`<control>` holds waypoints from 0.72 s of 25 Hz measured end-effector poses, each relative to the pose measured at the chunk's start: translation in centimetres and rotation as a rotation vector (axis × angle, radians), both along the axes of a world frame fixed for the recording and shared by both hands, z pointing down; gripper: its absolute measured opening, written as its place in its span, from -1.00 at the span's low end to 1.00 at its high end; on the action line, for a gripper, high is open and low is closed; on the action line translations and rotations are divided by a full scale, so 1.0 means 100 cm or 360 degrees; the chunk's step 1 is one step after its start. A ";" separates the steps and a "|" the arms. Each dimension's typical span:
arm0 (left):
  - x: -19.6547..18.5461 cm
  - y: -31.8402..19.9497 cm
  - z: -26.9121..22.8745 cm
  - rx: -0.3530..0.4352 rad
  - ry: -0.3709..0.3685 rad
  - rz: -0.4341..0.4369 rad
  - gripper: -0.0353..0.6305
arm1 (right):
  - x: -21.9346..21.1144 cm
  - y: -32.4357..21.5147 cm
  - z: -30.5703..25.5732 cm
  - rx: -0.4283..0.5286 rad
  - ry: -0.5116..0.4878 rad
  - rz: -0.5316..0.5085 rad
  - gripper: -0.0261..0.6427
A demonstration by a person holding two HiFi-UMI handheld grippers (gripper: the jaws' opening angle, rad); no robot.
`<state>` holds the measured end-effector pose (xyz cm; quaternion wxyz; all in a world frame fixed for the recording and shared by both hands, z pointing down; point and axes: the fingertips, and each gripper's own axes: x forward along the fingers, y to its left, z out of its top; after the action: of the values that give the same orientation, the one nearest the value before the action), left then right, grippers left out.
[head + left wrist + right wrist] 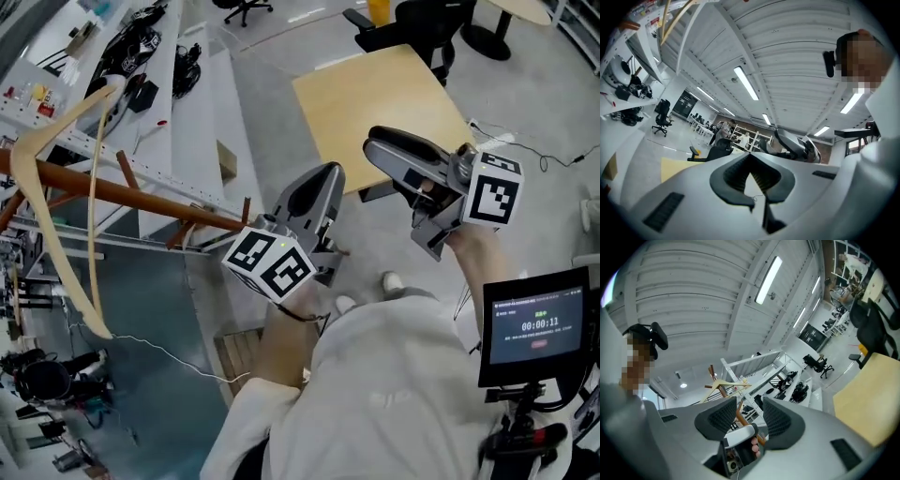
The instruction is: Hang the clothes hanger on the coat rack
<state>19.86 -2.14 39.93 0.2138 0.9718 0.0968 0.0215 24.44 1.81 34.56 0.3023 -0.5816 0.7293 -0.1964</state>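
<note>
Left claw (330, 172) pressed together and empty, right claw (372, 142) spread and empty, both raised side by side, hanger (58, 120) on coat rack (122, 194) well apart, screen (536, 326) reads 00:00:11

Premises: open-plan office with laboratory benches. Evidence: black swivel office chairs (661, 117), pale square wooden table (375, 103), long white workbenches (202, 131) carrying black cables and equipment, white ribbed ceiling with fluorescent strip lights (746, 83).
</note>
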 end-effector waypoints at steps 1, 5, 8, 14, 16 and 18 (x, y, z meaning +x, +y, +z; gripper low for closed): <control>0.003 0.008 0.000 -0.0007 -0.0003 0.0026 -0.89 | 0.002 0.008 0.002 -0.0002 -0.0012 0.0028 -0.37; 0.018 0.017 0.011 -0.0063 -0.0019 0.0102 -0.89 | 0.013 0.019 0.014 -0.0005 -0.0063 0.0119 -0.37; 0.026 0.023 0.023 -0.0121 -0.0057 0.0167 -0.89 | 0.018 0.029 0.022 0.0000 -0.0084 0.0198 -0.37; 0.030 0.025 0.035 -0.0129 -0.0072 0.0193 -0.89 | 0.013 0.042 0.043 -0.0054 -0.0102 0.0266 -0.38; 0.033 0.025 0.032 -0.0098 -0.0066 0.0214 -0.89 | 0.016 0.041 0.041 -0.0047 -0.0100 0.0277 -0.38; 0.034 0.026 0.034 -0.0067 -0.0074 0.0233 -0.89 | 0.017 0.042 0.041 -0.0037 -0.0088 0.0290 -0.38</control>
<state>23.26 0.46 43.28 0.2342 0.9567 0.1631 0.0576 26.16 6.06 38.64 0.3321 -0.6434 0.6624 -0.1924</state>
